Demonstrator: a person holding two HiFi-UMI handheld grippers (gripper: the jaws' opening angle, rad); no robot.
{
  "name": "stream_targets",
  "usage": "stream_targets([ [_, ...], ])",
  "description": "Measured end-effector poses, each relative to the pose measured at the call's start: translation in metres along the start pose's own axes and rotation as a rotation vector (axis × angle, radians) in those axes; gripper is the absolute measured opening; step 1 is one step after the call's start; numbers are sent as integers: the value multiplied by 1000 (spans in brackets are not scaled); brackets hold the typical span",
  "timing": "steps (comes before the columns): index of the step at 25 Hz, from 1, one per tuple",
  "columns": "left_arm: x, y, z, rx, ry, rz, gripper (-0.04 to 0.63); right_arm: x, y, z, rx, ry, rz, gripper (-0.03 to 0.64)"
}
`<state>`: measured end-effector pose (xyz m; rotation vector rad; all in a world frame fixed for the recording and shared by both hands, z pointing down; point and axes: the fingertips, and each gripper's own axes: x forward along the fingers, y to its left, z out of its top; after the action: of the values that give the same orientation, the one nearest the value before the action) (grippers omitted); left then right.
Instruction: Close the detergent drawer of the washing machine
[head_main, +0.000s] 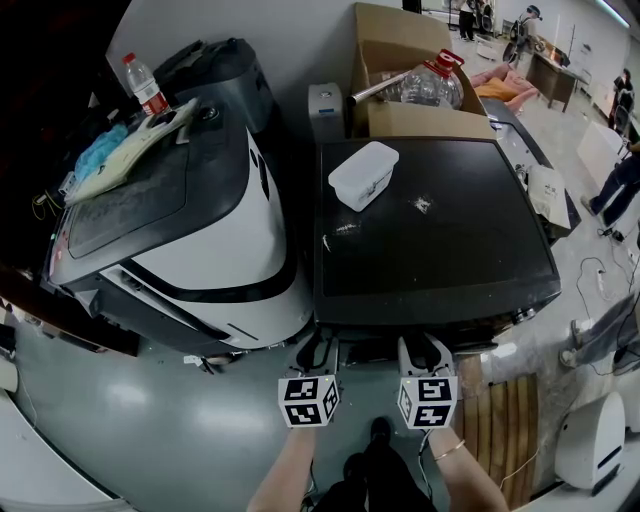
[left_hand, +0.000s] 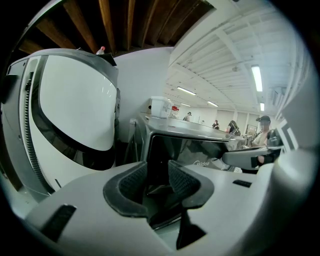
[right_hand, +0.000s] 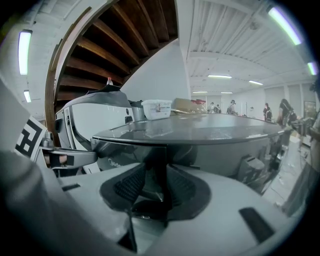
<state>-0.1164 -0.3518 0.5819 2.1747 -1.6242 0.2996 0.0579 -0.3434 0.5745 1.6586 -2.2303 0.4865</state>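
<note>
The dark washing machine (head_main: 440, 250) fills the middle of the head view. Its glossy detergent drawer front (head_main: 368, 350) stands out a little from the machine's front, between my two grippers. My left gripper (head_main: 318, 352) is at the drawer's left end. In the left gripper view its jaws (left_hand: 157, 182) stand apart, with the panel's left edge (left_hand: 148, 150) in the gap. My right gripper (head_main: 424, 352) is at the right end. Its jaws (right_hand: 155, 185) straddle the panel's right edge (right_hand: 165, 165). No pad visibly presses on the drawer.
A white plastic box (head_main: 363, 174) lies on the machine's top. A white and black appliance (head_main: 200, 240) stands close on the left, with a water bottle (head_main: 144, 85) and cloths on it. A cardboard box (head_main: 410, 90) sits behind. A wooden pallet (head_main: 505, 420) lies on the floor, right.
</note>
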Motion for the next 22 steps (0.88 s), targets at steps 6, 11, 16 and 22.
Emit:
stream_targets([
  [6, 1, 1, 0, -1, 9, -1, 115, 1, -1, -1, -3, 10, 0, 127],
  [11, 0, 2, -1, -8, 17, -4, 118, -3, -3, 0, -5, 16, -1, 127],
  [16, -7, 4, 2, 9, 17, 14, 118, -14, -1, 5, 0, -2, 15, 127],
  [22, -26, 2, 9, 25, 0, 10, 118, -34, 5, 12, 15, -36, 27, 127],
])
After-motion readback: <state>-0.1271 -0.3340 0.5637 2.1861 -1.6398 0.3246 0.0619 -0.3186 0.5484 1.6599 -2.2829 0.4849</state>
